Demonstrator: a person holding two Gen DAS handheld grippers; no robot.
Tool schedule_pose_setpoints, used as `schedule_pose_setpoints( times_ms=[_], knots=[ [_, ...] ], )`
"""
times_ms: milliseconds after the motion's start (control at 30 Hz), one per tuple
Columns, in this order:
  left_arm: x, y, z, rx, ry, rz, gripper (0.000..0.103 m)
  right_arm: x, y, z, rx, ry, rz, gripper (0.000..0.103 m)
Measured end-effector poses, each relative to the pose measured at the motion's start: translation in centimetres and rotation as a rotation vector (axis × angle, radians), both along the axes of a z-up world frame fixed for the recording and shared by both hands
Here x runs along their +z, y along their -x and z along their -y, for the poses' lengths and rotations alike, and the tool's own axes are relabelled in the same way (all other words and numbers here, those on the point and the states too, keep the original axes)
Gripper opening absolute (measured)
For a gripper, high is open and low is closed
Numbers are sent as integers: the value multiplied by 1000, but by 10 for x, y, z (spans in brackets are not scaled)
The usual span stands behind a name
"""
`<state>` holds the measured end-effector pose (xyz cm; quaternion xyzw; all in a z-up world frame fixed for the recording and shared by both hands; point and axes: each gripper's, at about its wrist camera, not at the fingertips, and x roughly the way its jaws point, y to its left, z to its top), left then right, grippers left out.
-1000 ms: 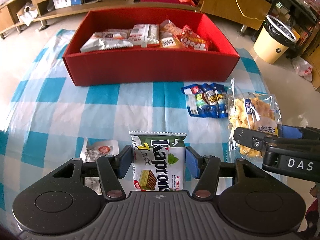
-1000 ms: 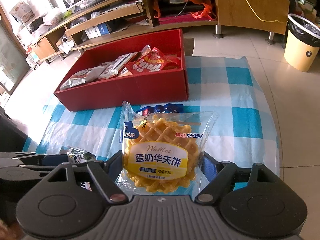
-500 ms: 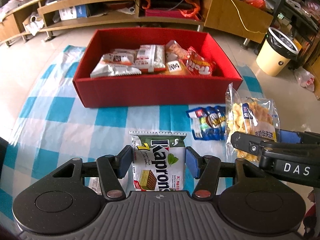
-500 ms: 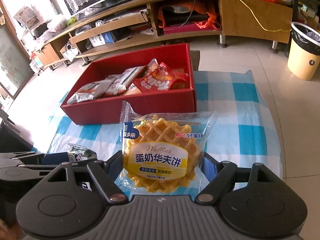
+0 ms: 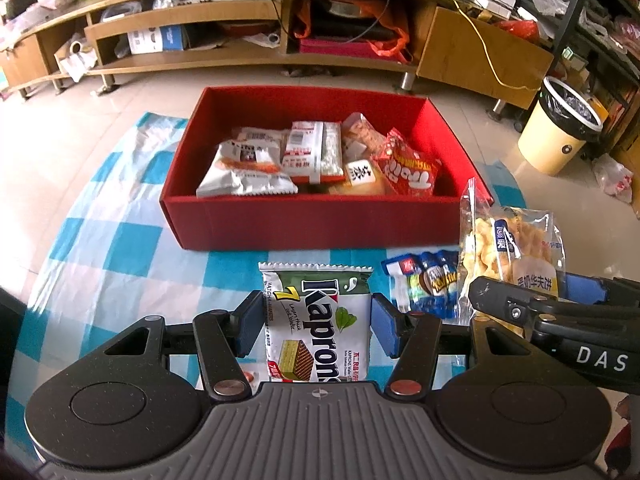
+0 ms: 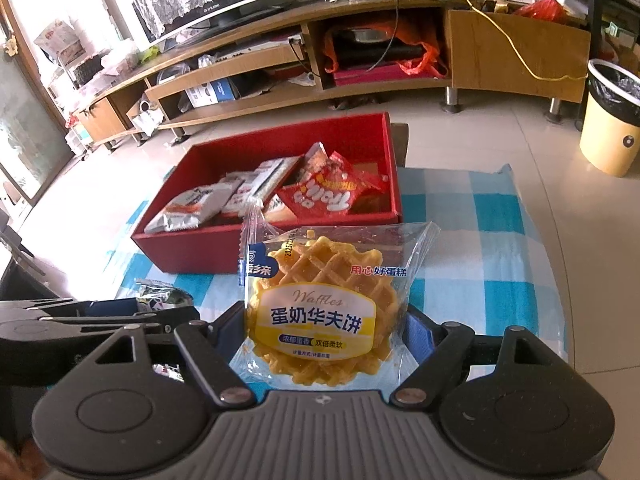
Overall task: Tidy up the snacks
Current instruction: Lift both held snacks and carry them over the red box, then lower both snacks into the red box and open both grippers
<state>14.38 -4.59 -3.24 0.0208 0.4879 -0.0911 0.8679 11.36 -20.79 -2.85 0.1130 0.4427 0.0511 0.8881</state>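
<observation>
My left gripper (image 5: 317, 326) is shut on a green-and-white Kapron wafer packet (image 5: 316, 320), held above the checked cloth. My right gripper (image 6: 320, 330) is shut on a clear waffle packet (image 6: 320, 304); that packet also shows in the left wrist view (image 5: 516, 248) beside the right gripper (image 5: 560, 312). A red box (image 5: 312, 220) ahead holds several snack packets, among them a red one (image 5: 408, 168). The box also shows in the right wrist view (image 6: 192, 248). A blue snack packet (image 5: 424, 280) lies on the cloth in front of the box.
A blue-and-white checked cloth (image 5: 120, 240) covers the low table. A cream waste bin (image 5: 560, 128) stands on the floor at the right. A long wooden TV shelf (image 5: 240, 32) runs behind. A small packet (image 5: 248, 376) lies under my left gripper.
Both grippers have risen with their packets; the red box now looks farther below and more of the room shows. The grips have not changed.
</observation>
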Motion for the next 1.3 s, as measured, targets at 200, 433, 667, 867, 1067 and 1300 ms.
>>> schedule_pose_setpoints(
  times_ms=[200, 433, 667, 867, 1067, 1300],
  knots=[
    [5, -9, 0, 5, -1, 18, 64, 6, -8, -3, 6, -6, 18, 76],
    [15, -25, -3, 25, 1, 47, 64, 8, -21, -6, 10, -17, 27, 76],
    [20, -53, -7, 55, 5, 70, 64, 11, -47, -6, 7, -15, 43, 76],
    [22, -80, -3, 72, -1, 91, 64, 11, -79, -6, 12, -6, 60, 76],
    [16, -107, 3, 84, -19, 103, 65, -4, -116, -3, 10, 2, 54, 76],
    [1, -126, 1, 103, -47, 87, 72, -23, -147, -4, 36, 31, 39, 79]
  ],
)
